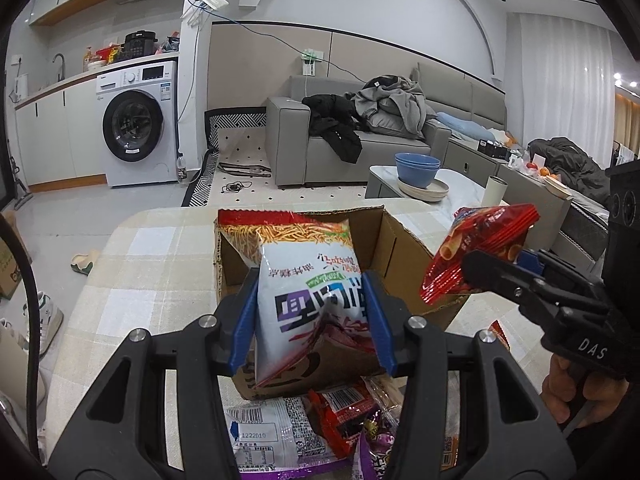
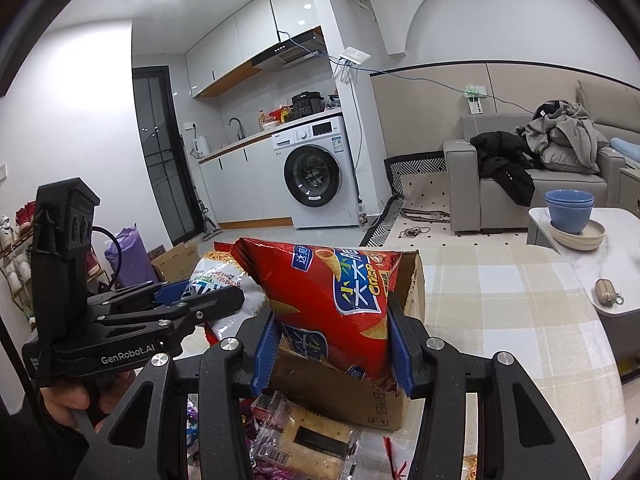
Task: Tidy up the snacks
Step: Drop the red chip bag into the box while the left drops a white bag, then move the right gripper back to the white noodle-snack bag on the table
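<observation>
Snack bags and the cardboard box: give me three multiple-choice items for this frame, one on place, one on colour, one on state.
1. Where is the white snack bag?
A. flat on the sofa
B. over the open cardboard box
C. on the floor

2. What colour are the stacked bowls on the side table?
A. blue
B. green
C. yellow

3. What is the right gripper doing?
A. hanging open
B. shut on nothing
C. shut on the red snack bag

Answers: 1 B, the left gripper holds it above the box opening. 2 A, both bowls show blue. 3 C, its blue pads press both sides of the bag.
</observation>
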`<state>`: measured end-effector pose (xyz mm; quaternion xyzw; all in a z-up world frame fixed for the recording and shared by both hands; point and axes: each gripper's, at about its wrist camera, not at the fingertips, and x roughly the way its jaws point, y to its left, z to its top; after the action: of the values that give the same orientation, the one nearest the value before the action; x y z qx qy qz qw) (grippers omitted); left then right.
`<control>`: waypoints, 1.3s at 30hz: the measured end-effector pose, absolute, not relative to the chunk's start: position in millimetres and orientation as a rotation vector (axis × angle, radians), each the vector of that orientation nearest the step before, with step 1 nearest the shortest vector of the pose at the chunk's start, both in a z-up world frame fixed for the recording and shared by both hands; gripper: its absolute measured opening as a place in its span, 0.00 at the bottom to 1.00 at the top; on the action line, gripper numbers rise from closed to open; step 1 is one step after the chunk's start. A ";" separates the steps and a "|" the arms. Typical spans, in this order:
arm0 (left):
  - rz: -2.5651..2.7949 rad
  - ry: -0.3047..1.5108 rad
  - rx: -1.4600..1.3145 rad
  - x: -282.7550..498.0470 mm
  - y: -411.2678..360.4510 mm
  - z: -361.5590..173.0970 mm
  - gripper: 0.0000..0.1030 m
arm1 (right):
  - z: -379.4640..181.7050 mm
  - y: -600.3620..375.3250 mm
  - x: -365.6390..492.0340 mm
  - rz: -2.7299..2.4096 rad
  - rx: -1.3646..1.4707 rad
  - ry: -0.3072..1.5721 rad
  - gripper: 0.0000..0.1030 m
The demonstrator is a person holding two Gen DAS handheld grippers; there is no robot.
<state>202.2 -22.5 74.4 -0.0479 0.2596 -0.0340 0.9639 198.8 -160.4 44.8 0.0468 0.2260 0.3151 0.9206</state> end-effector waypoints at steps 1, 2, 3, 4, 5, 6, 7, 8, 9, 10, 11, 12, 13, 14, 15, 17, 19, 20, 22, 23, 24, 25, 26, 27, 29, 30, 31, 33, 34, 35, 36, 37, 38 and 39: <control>-0.067 0.525 -0.096 202.9 -23.2 74.3 0.45 | 43.6 -159.1 201.3 0.641 0.090 0.465 0.47; -0.066 0.525 -0.094 204.3 -22.9 74.1 0.44 | 42.4 -158.6 202.8 0.637 0.082 0.464 0.47; -0.064 0.525 -0.092 206.5 -23.4 73.5 0.43 | 41.7 -157.6 204.1 0.638 0.078 0.464 0.47; -0.064 0.527 -0.091 208.8 -23.7 72.9 0.43 | 40.7 -156.5 205.1 0.639 0.076 0.465 0.47; -0.064 0.526 -0.090 210.1 -23.4 73.0 0.43 | 39.5 -156.0 206.6 0.638 0.074 0.467 0.47; -0.062 0.524 -0.089 211.6 -23.6 72.5 0.43 | 37.7 -156.0 207.6 0.636 0.071 0.469 0.47; -0.063 0.526 -0.089 213.6 -23.5 71.5 0.43 | 36.1 -155.2 209.5 0.635 0.069 0.474 0.47; -0.063 0.527 -0.089 214.9 -24.0 70.5 0.43 | 34.5 -155.5 210.9 0.634 0.069 0.478 0.47; -0.064 0.526 -0.089 215.3 -24.1 71.4 0.43 | 32.8 -155.7 212.1 0.634 0.072 0.481 0.47; -0.065 0.526 -0.087 215.4 -24.2 71.9 0.43 | 31.6 -155.9 212.7 0.634 0.075 0.484 0.47; -0.065 0.526 -0.082 217.4 -24.9 71.3 0.43 | 31.1 -156.1 214.5 0.633 0.077 0.487 0.47; -0.066 0.526 -0.081 220.2 -25.2 71.1 0.43 | 30.8 -155.8 216.2 0.632 0.075 0.489 0.47; -0.065 0.527 -0.082 222.2 -25.4 70.6 0.43 | 30.0 -155.5 217.7 0.632 0.074 0.492 0.47; -0.065 0.526 -0.082 222.0 -25.6 70.5 0.43 | 29.4 -155.4 219.2 0.632 0.073 0.494 0.47; -0.066 0.527 -0.082 222.1 -25.6 70.4 0.43 | 29.6 -154.3 220.6 0.633 0.071 0.496 0.47; -0.065 0.528 -0.082 224.1 -26.2 69.5 0.43 | 28.6 -153.5 220.6 0.634 0.067 0.498 0.47; -0.063 0.532 -0.082 229.3 -27.4 67.1 0.43 | 27.8 -151.2 221.2 0.635 0.065 0.502 0.47; -0.062 0.534 -0.081 230.8 -23.9 65.9 0.43 | 27.0 -149.9 222.5 0.637 0.063 0.505 0.47; -0.057 0.540 -0.077 236.1 -24.4 64.0 0.43 | 25.3 -148.3 224.8 0.641 0.060 0.515 0.49; -0.055 0.546 -0.079 239.3 -25.4 63.1 0.43 | 24.1 -147.4 226.1 0.642 0.058 0.522 0.51; -0.058 0.552 -0.085 239.1 -22.7 61.8 0.43 | 23.4 -147.2 226.9 0.640 0.056 0.524 0.54; -0.065 0.557 -0.092 241.3 -22.3 60.9 0.43 | 23.6 -147.4 227.1 0.640 0.054 0.522 0.57; -0.066 0.559 -0.095 242.4 -22.3 60.5 0.45 | 24.1 -148.2 225.2 0.636 0.052 0.516 0.59; -0.069 0.559 -0.096 242.6 -22.7 59.8 0.46 | 24.5 -149.5 224.6 0.634 0.053 0.512 0.63; -0.066 0.564 -0.088 243.4 -23.6 60.2 0.57 | 26.2 -153.0 222.6 0.632 0.063 0.507 0.71; -0.063 0.563 -0.082 242.4 -23.7 60.6 0.62 | 27.4 -155.3 221.4 0.630 0.068 0.505 0.75; -0.063 0.563 -0.077 240.6 -23.0 61.2 0.73 | 28.3 -157.2 220.4 0.630 0.070 0.504 0.79; -0.064 0.567 -0.062 236.4 -24.7 61.3 0.83 | 29.3 -160.9 217.3 0.627 0.071 0.511 0.87; -0.068 0.570 -0.053 233.1 -24.8 61.7 0.83 | 29.7 -162.5 215.7 0.627 0.070 0.515 0.90; -0.069 0.576 -0.041 229.8 -25.5 61.6 0.83 | 29.9 -164.1 214.4 0.628 0.067 0.523 0.92; -0.066 0.578 -0.032 225.4 -24.7 61.9 0.84 | 29.8 -165.5 213.4 0.627 0.062 0.531 0.96; -0.064 0.579 -0.024 220.2 -25.1 61.3 0.89 | 29.7 -166.7 212.0 0.624 0.061 0.538 0.98; -0.063 0.578 -0.020 215.7 -25.3 60.7 1.00 | 29.5 -168.9 210.1 0.622 0.059 0.549 0.99; -0.058 0.573 -0.019 210.2 -26.0 60.5 0.99 | 29.3 -170.3 209.2 0.620 0.059 0.562 0.99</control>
<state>210.2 -26.0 60.5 -0.0094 0.2824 -0.0287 0.9588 209.2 -170.3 29.3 0.0284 0.2727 0.3011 0.9133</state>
